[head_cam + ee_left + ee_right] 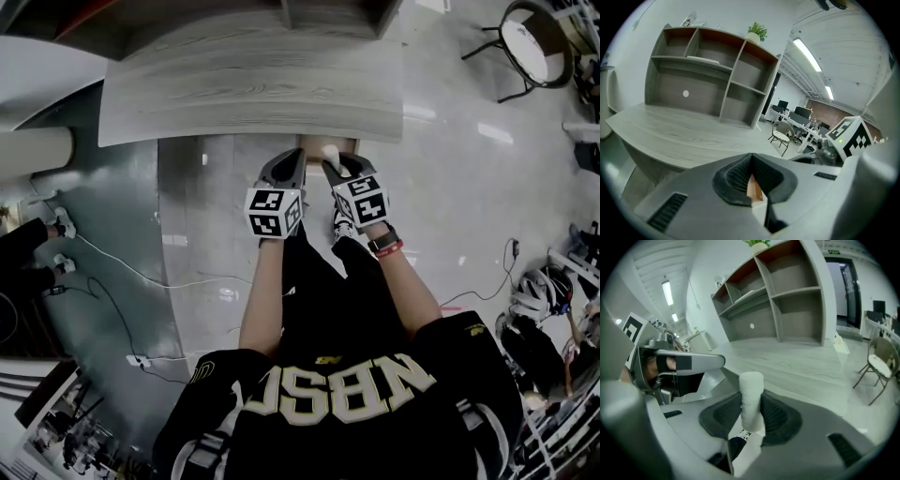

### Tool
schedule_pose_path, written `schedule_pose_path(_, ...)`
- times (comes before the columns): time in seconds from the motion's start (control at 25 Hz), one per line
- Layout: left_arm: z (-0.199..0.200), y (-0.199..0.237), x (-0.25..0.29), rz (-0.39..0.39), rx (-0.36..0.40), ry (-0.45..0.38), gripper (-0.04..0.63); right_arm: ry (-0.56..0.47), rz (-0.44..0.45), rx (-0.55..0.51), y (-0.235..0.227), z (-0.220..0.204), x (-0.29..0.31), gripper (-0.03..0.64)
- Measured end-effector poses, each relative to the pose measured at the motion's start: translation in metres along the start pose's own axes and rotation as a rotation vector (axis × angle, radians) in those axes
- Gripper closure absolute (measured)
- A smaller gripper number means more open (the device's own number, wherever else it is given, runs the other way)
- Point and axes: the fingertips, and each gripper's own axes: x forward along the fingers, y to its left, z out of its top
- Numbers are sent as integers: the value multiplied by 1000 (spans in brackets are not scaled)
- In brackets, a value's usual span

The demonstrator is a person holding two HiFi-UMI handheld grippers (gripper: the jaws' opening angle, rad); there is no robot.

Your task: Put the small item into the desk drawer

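Note:
The small item (330, 152) is a white, rough-textured cylinder (751, 390) standing upright between the pads of my right gripper (751, 401), which is shut on it. In the head view the right gripper (336, 164) and the left gripper (296, 155) sit side by side just below the front edge of the grey wooden desk (253, 84). The left gripper (751, 157) has its jaws closed together, with nothing seen between the pads. A tan wooden piece (754, 190) shows through the gap behind them. A thin tan strip (319, 141) lies under the desk edge; I cannot tell whether it is the drawer.
A grey shelf unit (712, 79) with open compartments stands on the back of the desk (797, 357). A chair (530, 47) stands on the shiny floor to the right. White cables (112, 262) run over the floor at the left. The person's legs are below the grippers.

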Motion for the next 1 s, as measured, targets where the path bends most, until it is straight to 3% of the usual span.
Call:
schedule_pose_path(0.32, -34, 22, 7, 29, -38, 44, 581, 99, 11, -169, -9, -24, 35, 485)
schedule_pose_path(0.48, -48, 34, 9, 44, -37, 70, 581, 160, -9, -316, -14, -38, 53, 485)
schedule_pose_path(0.68, -58, 52, 10, 88, -93, 78, 581, 243, -36, -559, -17, -60, 84, 485)
schedule_pose_path(0.8, -71, 56, 12, 100, -93, 103, 581, 297, -23, -594, -18, -79, 103, 485)
schedule_pose_path(1.0, -89, 64, 13, 102, -108, 136, 581, 390, -2, -558, -24, -112, 135, 485)
